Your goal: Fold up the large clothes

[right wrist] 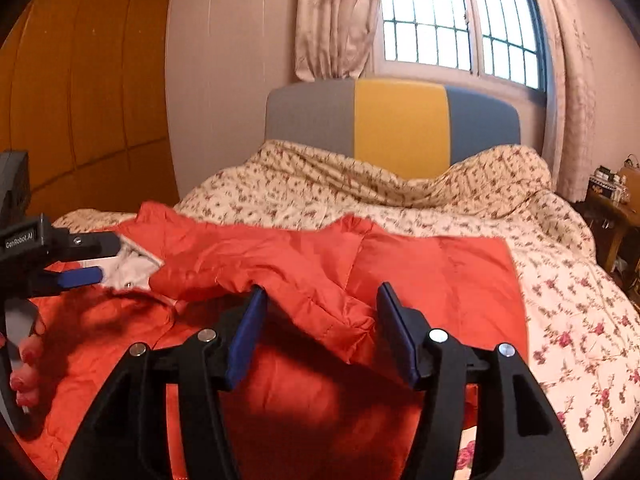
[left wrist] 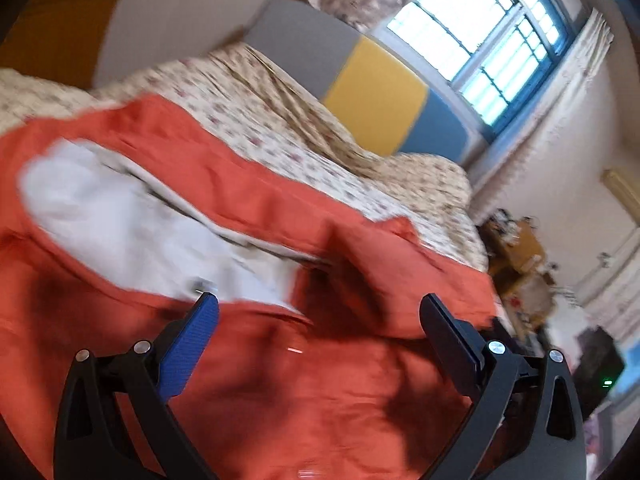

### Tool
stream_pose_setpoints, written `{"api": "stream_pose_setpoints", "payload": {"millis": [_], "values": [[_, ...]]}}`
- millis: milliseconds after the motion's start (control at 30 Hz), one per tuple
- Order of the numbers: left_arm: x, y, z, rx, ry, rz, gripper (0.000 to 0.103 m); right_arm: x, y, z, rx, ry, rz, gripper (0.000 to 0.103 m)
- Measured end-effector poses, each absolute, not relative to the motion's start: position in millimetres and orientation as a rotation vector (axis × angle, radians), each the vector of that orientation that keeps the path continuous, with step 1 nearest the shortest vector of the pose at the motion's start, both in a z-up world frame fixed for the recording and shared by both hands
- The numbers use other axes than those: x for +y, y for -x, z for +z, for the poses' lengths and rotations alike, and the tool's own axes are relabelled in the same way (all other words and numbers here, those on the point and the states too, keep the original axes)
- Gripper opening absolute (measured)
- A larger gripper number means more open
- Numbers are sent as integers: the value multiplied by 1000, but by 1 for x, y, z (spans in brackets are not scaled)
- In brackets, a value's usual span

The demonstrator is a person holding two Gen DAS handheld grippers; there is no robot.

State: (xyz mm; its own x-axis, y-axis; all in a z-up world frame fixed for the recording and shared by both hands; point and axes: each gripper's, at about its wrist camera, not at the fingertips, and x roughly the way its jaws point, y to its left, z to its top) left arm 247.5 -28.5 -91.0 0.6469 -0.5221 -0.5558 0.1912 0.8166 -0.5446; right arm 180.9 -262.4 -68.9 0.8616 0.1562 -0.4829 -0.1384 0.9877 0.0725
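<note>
Right wrist: both claws gape over orange jacket.

Both wrist views low, close over orange jacket, facing headboard; left view tilted, blurred.

One padded orange-red jacket with a pale grey lining lies on one floral-print quilt. Two black grippers with blue pads: left gripper, right gripper. One grey, yellow and blue headboard; one barred window.
</note>
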Motion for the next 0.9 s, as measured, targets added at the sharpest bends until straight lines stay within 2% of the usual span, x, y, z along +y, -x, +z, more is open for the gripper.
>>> {"api": "stream_pose_setpoints", "payload": {"millis": [133,267,333,400,433,500,667,900], "values": [[-47,-260,-100,807,508,-473,100,-236,-189,-91,612,42,203,57],[-66,-282,-118,925,479,-421,100,-220,-205,-117,737,82,268,58],[-68,-290,-125,942,489,-388,95,-214,-201,-120,746,94,278,59],[-66,-292,-124,927,493,-339,53,-217,-197,-114,723,78,295,61],[-64,-293,-124,930,490,-322,46,-222,-192,-109,694,55,303,62],[-52,-292,-123,917,530,-330,20,-234,-178,-98,616,7,295,62],[-19,-278,-105,813,503,-303,12,-278,-159,-75,438,-126,123,65],[-7,-268,-85,708,427,-275,12,-333,-180,-85,516,-333,-144,63]]}}
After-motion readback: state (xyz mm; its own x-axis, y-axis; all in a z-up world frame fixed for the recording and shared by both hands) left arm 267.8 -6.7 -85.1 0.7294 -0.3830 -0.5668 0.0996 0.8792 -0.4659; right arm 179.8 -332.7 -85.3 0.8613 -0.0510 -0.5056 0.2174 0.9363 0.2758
